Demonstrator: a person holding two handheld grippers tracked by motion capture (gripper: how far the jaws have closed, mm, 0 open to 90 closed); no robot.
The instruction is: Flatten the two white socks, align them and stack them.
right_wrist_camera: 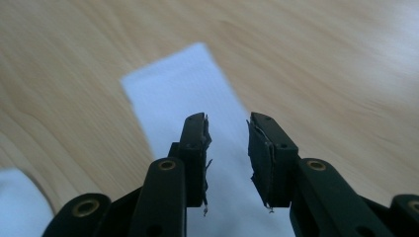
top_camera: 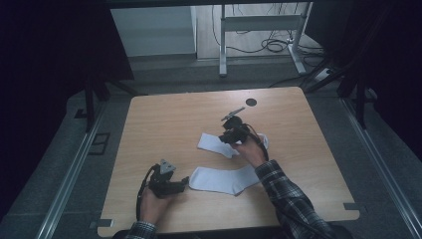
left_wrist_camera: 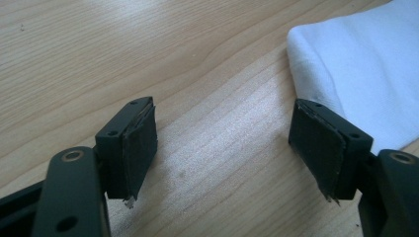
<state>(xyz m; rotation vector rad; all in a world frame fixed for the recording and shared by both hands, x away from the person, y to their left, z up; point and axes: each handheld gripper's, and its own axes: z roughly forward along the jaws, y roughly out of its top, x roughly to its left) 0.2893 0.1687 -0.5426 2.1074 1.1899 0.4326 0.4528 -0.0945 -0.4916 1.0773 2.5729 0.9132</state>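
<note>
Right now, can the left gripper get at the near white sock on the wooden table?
Probably yes. The left gripper sits open beside the toe end of the near white sock, with bare wooden table between its jaws and nothing in the way.

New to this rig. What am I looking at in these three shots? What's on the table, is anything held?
No robot arm here: a person holds a hand-held two-jaw tool in each hand. The high view looks down on a wooden table from above the person. The other two pictures come from cameras riding on each tool, looking along its black jaws.

Two white socks lie on the table: the near sock and the far sock.

The left gripper sits low beside the near sock's end, jaws wide apart over bare wood. The right gripper hangs over the far sock, jaws narrowly apart with sock visible through the gap. Nothing is held.
</note>
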